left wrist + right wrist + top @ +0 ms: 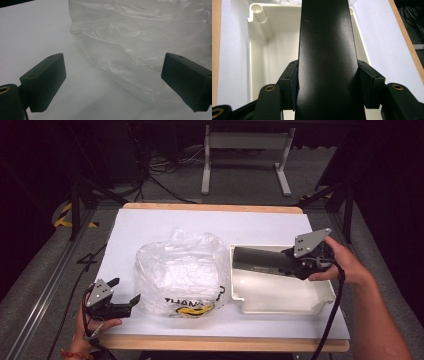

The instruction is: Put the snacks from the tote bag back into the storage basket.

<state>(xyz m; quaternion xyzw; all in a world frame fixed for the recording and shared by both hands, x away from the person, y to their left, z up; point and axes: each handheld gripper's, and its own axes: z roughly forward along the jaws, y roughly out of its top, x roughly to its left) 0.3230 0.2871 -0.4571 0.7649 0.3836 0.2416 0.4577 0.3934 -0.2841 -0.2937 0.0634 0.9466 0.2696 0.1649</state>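
- The left tongs (125,292) sit at the near left of the white tub (320,306), on the far side of the clear plastic bag (177,270) from it; their jaws are spread wide with nothing between them.
- In the left gripper view those tongs (112,80) point at the bag (140,50), whose crinkled wall stands just beyond the jaws on the white tabletop (30,32), apart from both pads.
- The high view adds what that close view lacks: yellow and black print along the bag's near bottom edge.
- The right tongs (292,265) hover over the tub's far right part, pinching a long dark box (260,260).
- The box's long axis runs level along the tub's far wall, pointing away from the tongs toward the bag.
- In the right gripper view the right tongs (327,82) clamp the box (327,45) on its two long sides, near its close end; the box runs straight out between the jaws, above the tub's hollow (274,50).
- That view also shows a round post at the tub's far corner.
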